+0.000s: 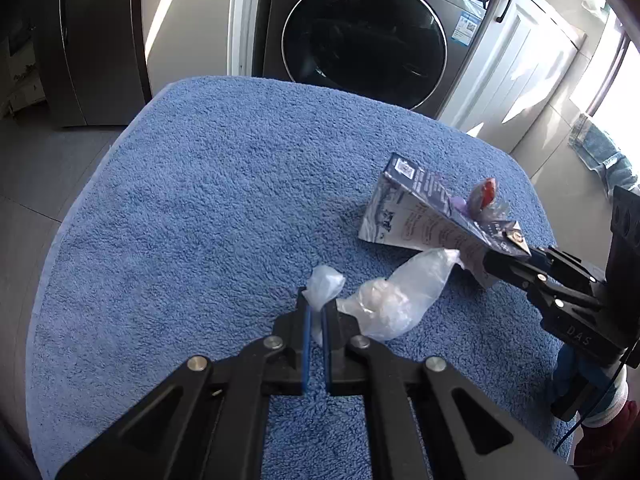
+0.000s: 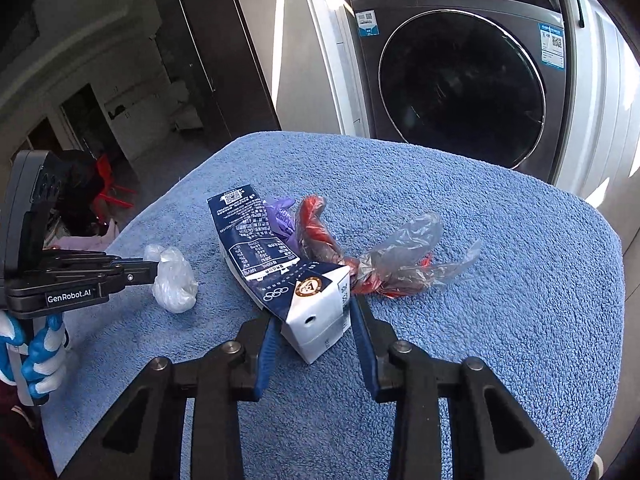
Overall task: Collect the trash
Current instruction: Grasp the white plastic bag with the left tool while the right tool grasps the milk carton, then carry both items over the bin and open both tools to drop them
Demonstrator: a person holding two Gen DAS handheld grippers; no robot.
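A blue and white milk carton lies on its side on the blue towel. My right gripper is shut on the carton's near white end, one blue pad on each side; the left wrist view shows the right gripper at the carton. A crumpled clear plastic bag lies in front of the carton. My left gripper is shut on one end of it, with plastic sticking up past the tips. In the right wrist view, the left gripper pinches the bag.
A red wrapper in clear film and a purple wrapper lie against the carton's far side. A dark front-loading washing machine stands behind the towel, with white cabinets beside it. A gloved hand holds the left gripper.
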